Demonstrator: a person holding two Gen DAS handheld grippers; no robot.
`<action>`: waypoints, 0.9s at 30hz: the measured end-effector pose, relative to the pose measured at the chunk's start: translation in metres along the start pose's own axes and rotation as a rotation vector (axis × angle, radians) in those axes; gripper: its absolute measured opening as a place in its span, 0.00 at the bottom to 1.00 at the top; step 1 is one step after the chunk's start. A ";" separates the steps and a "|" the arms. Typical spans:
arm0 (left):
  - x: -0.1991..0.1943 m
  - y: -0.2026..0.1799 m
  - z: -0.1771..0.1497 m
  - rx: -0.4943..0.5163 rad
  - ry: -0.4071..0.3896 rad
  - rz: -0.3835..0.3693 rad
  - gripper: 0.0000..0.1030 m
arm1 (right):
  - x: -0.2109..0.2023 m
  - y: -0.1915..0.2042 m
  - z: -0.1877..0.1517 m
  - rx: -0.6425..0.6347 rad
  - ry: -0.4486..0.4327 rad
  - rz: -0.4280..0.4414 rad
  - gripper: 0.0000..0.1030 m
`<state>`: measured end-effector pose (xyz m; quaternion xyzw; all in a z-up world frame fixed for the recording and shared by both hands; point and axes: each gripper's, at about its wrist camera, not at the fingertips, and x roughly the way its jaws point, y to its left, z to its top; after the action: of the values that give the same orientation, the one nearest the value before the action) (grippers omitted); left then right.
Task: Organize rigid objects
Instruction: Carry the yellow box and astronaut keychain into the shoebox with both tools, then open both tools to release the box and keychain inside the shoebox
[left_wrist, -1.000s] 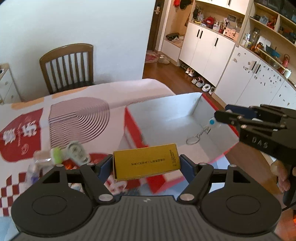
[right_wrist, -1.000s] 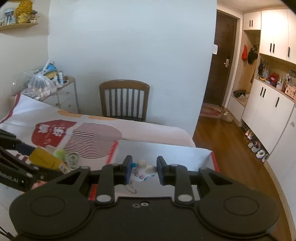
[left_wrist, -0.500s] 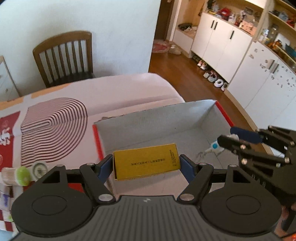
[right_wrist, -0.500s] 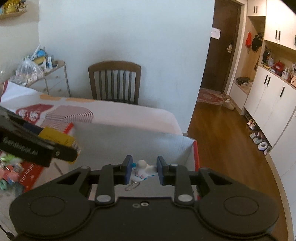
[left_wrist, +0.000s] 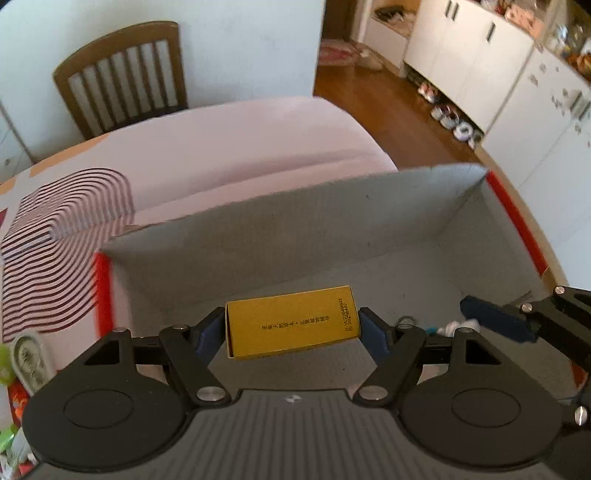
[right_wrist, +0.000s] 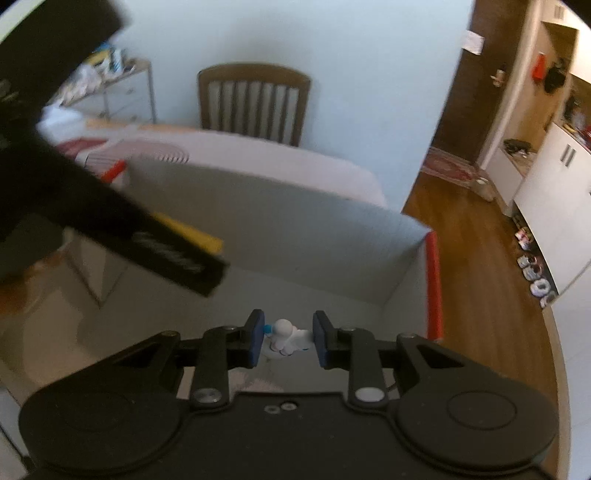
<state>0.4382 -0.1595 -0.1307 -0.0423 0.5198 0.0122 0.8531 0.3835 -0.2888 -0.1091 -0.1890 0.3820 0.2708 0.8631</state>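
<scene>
- So this is the drop-off step: both hands are over the open grey box with the red edges, which sits on the worktop with the striped cloth.
- Left gripper has its jaws set fairly wide, pads pressed on both short ends of the yellow carton. It's held flat, hanging above the box floor, not resting on it as far as I can tell.
- Right gripper is narrowed down on a little white figurine with blue bits. In the left view a key ring seems to dangle from it.
- Box looks otherwise empty, so plenty of room.
- Next move, I'd guess: go a bit lower, then let go of each item so it lands flat, and keep the two apart so they don't knock.
- A few bits still wait on the cloth at the left edge.
</scene>
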 end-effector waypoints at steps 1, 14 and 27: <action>0.004 -0.002 0.000 0.004 0.006 0.006 0.74 | 0.001 0.001 0.000 -0.010 0.013 0.005 0.26; 0.036 -0.008 -0.003 0.000 0.097 0.045 0.74 | 0.005 0.006 -0.001 -0.044 0.075 0.044 0.27; 0.022 -0.006 -0.006 -0.027 0.075 0.058 0.73 | 0.001 -0.005 0.001 -0.003 0.084 0.089 0.48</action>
<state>0.4431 -0.1665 -0.1523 -0.0394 0.5520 0.0425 0.8318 0.3875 -0.2921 -0.1084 -0.1841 0.4254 0.3014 0.8333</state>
